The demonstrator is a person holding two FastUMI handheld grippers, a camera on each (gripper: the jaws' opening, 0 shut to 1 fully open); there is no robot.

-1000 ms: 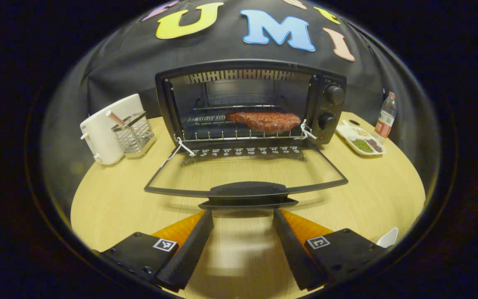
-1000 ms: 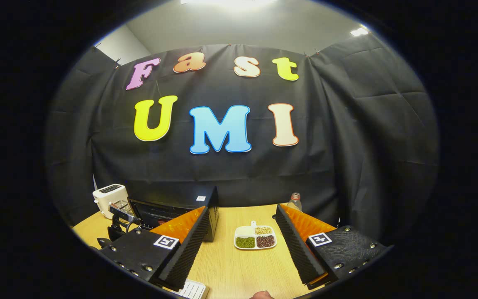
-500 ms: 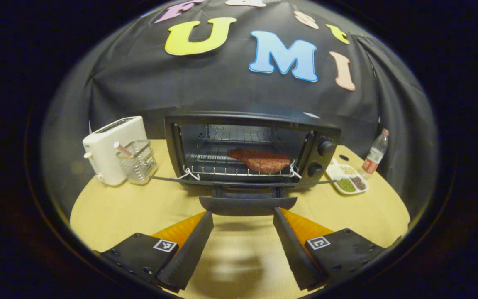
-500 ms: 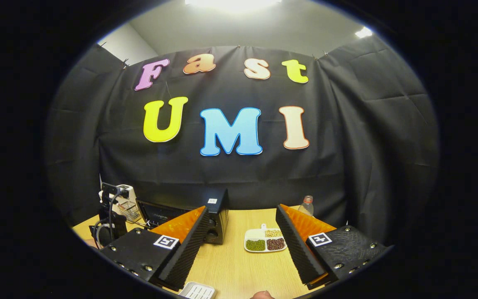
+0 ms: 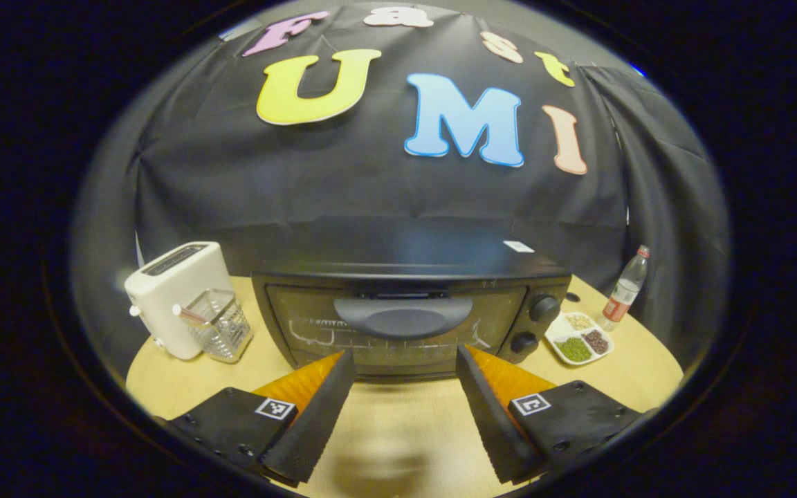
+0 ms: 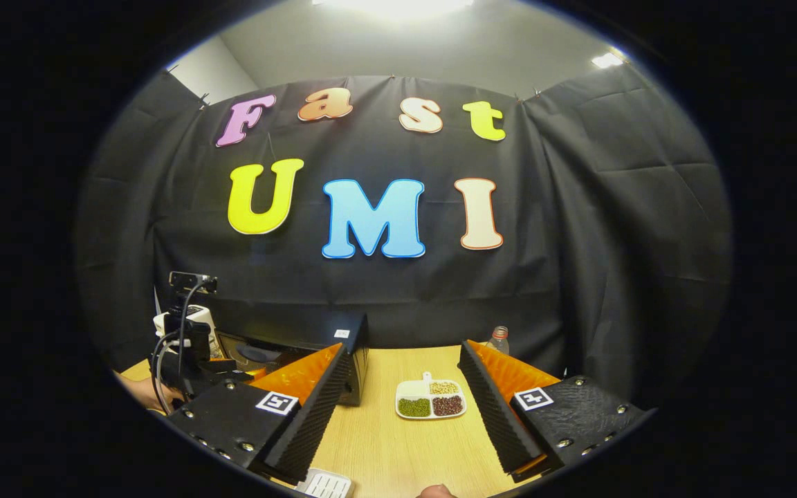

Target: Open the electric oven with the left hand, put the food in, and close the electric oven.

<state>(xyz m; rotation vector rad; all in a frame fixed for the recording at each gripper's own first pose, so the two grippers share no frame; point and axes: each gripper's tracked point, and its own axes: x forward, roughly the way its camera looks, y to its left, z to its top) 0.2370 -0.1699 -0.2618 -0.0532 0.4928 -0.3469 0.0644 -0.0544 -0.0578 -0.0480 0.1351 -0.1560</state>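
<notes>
The left gripper (image 5: 404, 408) is standing released, its two fingers spread wide and gripping nothing, directly in front of the electric oven (image 5: 409, 315). The oven door (image 5: 395, 330) is sitting upright and closed against the oven body, and the door handle (image 5: 403, 317) is lying just ahead of the fingertips, centred above the gap between them. The fingers are not touching the handle. The food is not discernible through the dark door glass. Two control knobs (image 5: 542, 308) are sitting ahead and to the right of the gripper. A white toaster (image 5: 170, 294) and a wire basket (image 5: 217, 325) are standing ahead to the left, touching or nearly touching each other. A divided dish (image 5: 578, 337) and a bottle (image 5: 624, 289) are resting ahead to the far right on the wooden table (image 5: 398, 429).

The right gripper (image 6: 404, 408) is also hovering released and empty above the table. The oven is appearing ahead to its left, the divided dish straight ahead between its fingers, and the left gripper's body farther left.
</notes>
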